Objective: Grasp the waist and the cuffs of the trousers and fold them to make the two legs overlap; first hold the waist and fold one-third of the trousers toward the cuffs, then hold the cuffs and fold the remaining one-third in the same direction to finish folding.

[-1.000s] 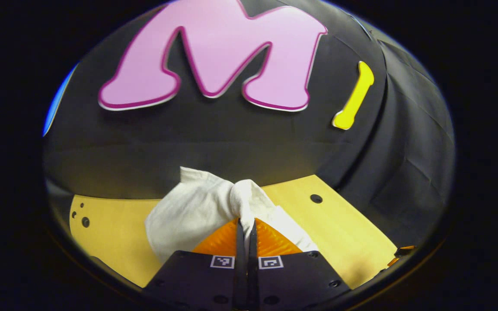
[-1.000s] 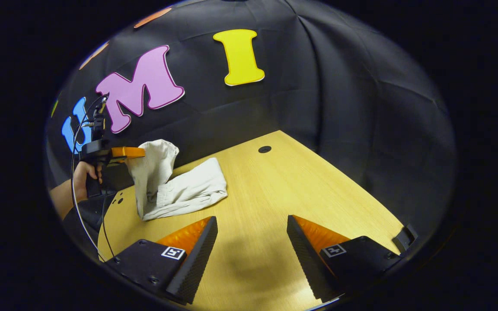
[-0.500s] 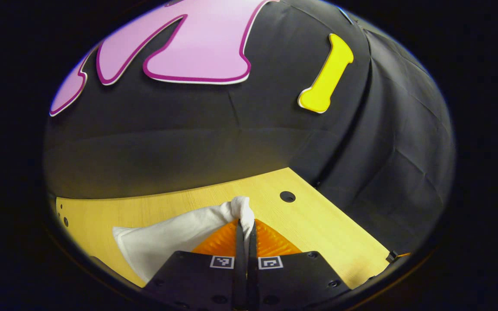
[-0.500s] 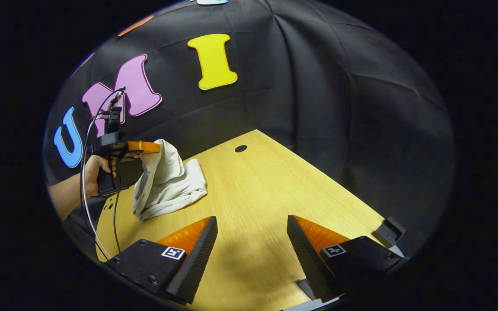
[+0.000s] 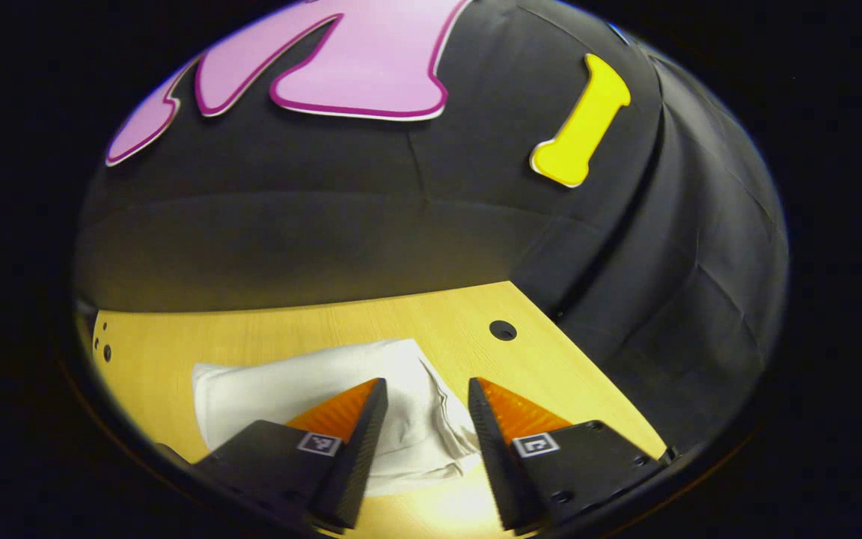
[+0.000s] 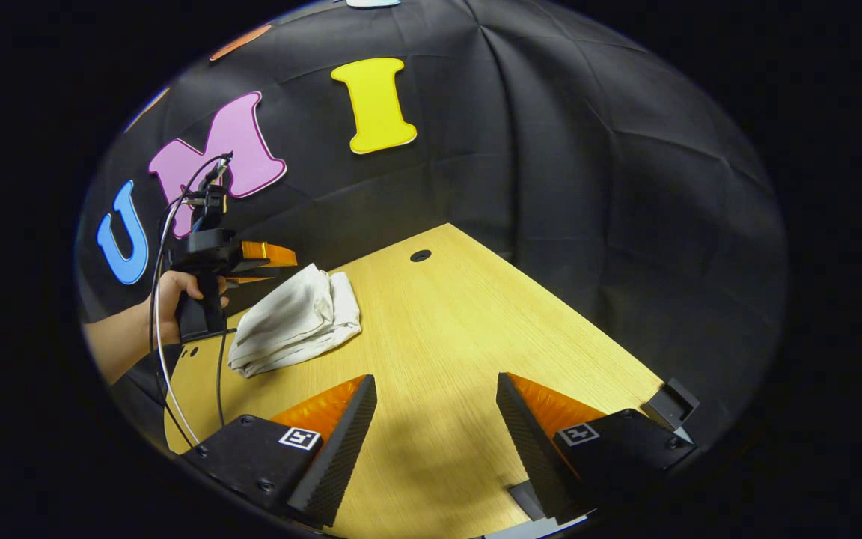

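Note:
The off-white trousers (image 5: 311, 382) lie folded into a compact bundle on the wooden table (image 5: 573, 382). In the left gripper view my left gripper (image 5: 422, 389) is open just above the bundle, cloth showing between its fingers but not pinched. In the right gripper view the same trousers (image 6: 296, 318) rest at the far left of the table, with the left gripper (image 6: 285, 260) held by a hand (image 6: 176, 288) hovering over them. My right gripper (image 6: 437, 385) stands open over bare wood, well away from the trousers.
The table (image 6: 476, 329) has a round cable hole (image 6: 420, 255) near its far corner, also seen as a hole (image 5: 503, 330) in the left gripper view. Small screw holes (image 5: 105, 348) sit at the left edge. A small black clip (image 6: 672, 404) is at the right edge.
My left gripper has opened and let go of the trousers, which dropped flat into a folded bundle. One second ago it held the cloth lifted. The right gripper stays open in place.

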